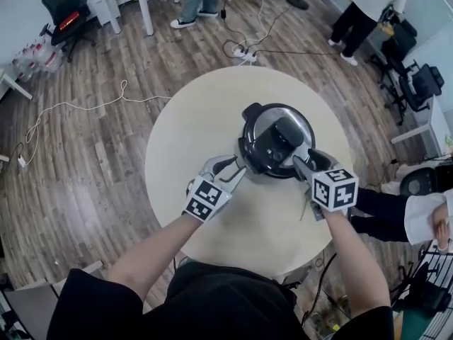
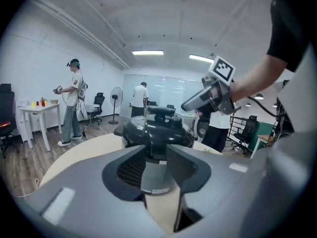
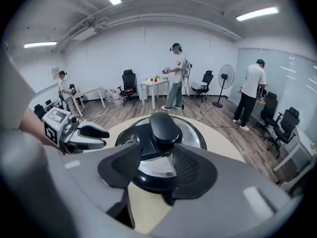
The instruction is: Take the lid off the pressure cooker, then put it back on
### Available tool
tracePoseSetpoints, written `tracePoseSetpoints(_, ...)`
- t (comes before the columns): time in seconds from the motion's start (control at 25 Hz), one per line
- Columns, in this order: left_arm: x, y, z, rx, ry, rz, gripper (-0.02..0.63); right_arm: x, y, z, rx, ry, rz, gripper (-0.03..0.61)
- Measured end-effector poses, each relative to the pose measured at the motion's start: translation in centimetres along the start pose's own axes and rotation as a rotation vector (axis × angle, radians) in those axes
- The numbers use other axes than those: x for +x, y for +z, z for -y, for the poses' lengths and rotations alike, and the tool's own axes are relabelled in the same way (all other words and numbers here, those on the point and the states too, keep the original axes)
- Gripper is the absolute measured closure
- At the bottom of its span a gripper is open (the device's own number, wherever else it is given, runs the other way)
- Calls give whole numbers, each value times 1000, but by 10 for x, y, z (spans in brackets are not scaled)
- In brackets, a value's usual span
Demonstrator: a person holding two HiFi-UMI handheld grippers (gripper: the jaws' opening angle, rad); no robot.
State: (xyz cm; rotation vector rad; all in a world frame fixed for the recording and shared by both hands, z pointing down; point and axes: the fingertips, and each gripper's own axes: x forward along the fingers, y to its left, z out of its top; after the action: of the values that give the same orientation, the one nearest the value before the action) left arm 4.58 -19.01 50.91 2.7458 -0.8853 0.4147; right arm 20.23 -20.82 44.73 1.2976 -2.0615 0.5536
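The left gripper sits at the lower left of the pressure cooker, its tips just beside the pot's side. In the left gripper view its jaws stand a little apart with a narrow gap, and only the pot's wall and the worktop show through it, so they pinch nothing. The cooker stands upright right of centre on the round worktop. The lid is seated on it, with the black knob on top. The right gripper comes in from the lower right. In the right gripper view its jaws are spread partway above the pot's near rim, with the knob beyond them and untouched.

With the lid on and neither gripper holding it, either the removal has not begun or the lid is already back; which of the two cannot be told. Any lift would have to start with a grip on the knob or the rim.

Around the worktop, a black office chair stands at the upper left and a white cable trails over the wooden floor. A standing person's legs show at top centre, above a power strip. Another person bends over at the upper right, and a white sleeve enters at the right edge. All of these are well apart from the pot. I judge that the only crowding is the two grippers, which are close together at the cooker's near side.
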Motion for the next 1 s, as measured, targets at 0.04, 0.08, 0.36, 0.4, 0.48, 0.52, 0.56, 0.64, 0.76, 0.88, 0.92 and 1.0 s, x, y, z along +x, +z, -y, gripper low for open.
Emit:
tracePoseSetpoints(0.04, -7, 11, 1, 4, 12, 28, 494, -7, -2, -6, 11, -16, 49, 382)
tracePoseSetpoints(0.08, -13, 23, 2, 11, 24, 58, 512, -15, -3, -11, 22, -34, 102, 399)
tracePoseSetpoints(0.36, -46, 85, 3, 74, 100, 213, 612, -60, -5, -28, 108, -152, 397, 499)
tracePoseSetpoints(0.4, -51, 90, 3, 85, 112, 227, 612, -67, -6, -29, 111, -174, 430, 516)
tracePoseSetpoints(0.48, -61, 98, 2, 100, 144, 257, 612, -82, -8, -30, 108, -217, 494, 540)
tracePoseSetpoints(0.52, -65, 102, 2, 100, 163, 274, 612, -88, -10, -30, 106, -234, 522, 545)
tracePoseSetpoints(0.56, -69, 107, 1, 96, 179, 291, 612, -94, -12, -30, 109, -247, 548, 549)
tracePoseSetpoints(0.64, -75, 117, 3, 90, 197, 322, 614, -102, -17, -28, 131, -263, 590, 552)
tracePoseSetpoints(0.76, -83, 128, 8, 103, 197, 353, 614, -111, -26, -23, 175, -297, 617, 560)
tracePoseSetpoints(0.88, -87, 130, 3, 104, 211, 353, 614, -119, -29, -15, 205, -330, 635, 568)
tracePoseSetpoints(0.92, -87, 130, 2, 100, 218, 350, 614, -122, -29, -13, 208, -337, 643, 568)
tracePoseSetpoints(1.0, -86, 128, 1, 91, 225, 347, 614, -126, -29, -8, 213, -347, 658, 569)
